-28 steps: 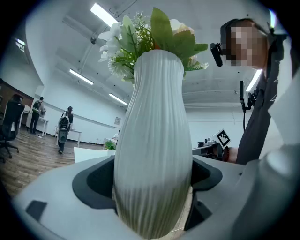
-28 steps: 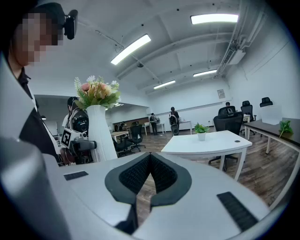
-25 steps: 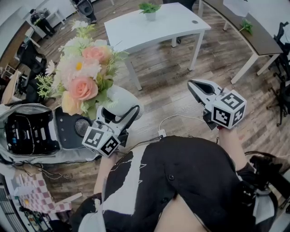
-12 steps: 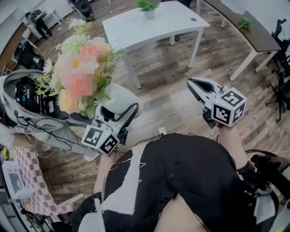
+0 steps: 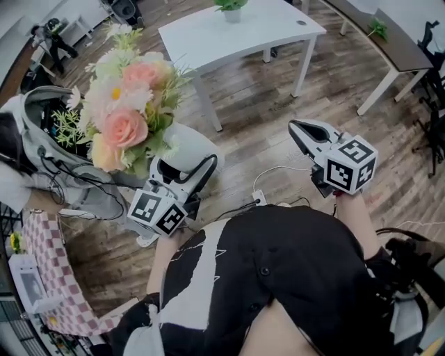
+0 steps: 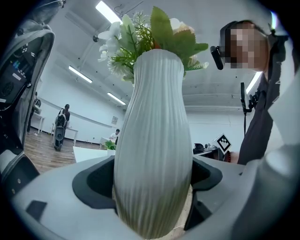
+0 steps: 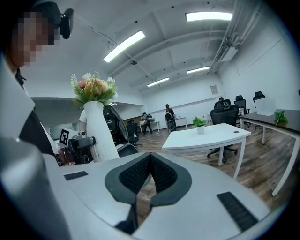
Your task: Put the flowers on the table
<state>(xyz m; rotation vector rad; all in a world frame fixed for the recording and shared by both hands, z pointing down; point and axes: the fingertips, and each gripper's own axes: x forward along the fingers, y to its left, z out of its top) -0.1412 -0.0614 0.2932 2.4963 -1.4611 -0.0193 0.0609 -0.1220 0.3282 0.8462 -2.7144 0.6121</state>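
Note:
A white ribbed vase (image 5: 186, 147) holds a bunch of pink, white and cream flowers (image 5: 126, 104). My left gripper (image 5: 186, 172) is shut on the vase's lower body; in the left gripper view the vase (image 6: 152, 140) fills the space between both pads, with the flowers (image 6: 154, 40) above. The vase (image 7: 99, 131) and flowers (image 7: 93, 89) also show at the left of the right gripper view. My right gripper (image 5: 300, 132) is held to the right over the wood floor, its jaws closed together with nothing in them (image 7: 149, 180). The white table (image 5: 240, 35) stands ahead.
A small potted plant (image 5: 231, 7) sits on the white table's far edge. A grey-and-black machine with cables (image 5: 49, 139) stands at the left. A dark-topped table (image 5: 389, 42) is at the right, a checkered cloth (image 5: 55, 278) at lower left. A white cable (image 5: 278, 174) lies on the floor.
The view has moved forward: the white table sits a little higher and closer to centre, and the machine at the left has slid down and back. Both grippers keep their hold and pose.

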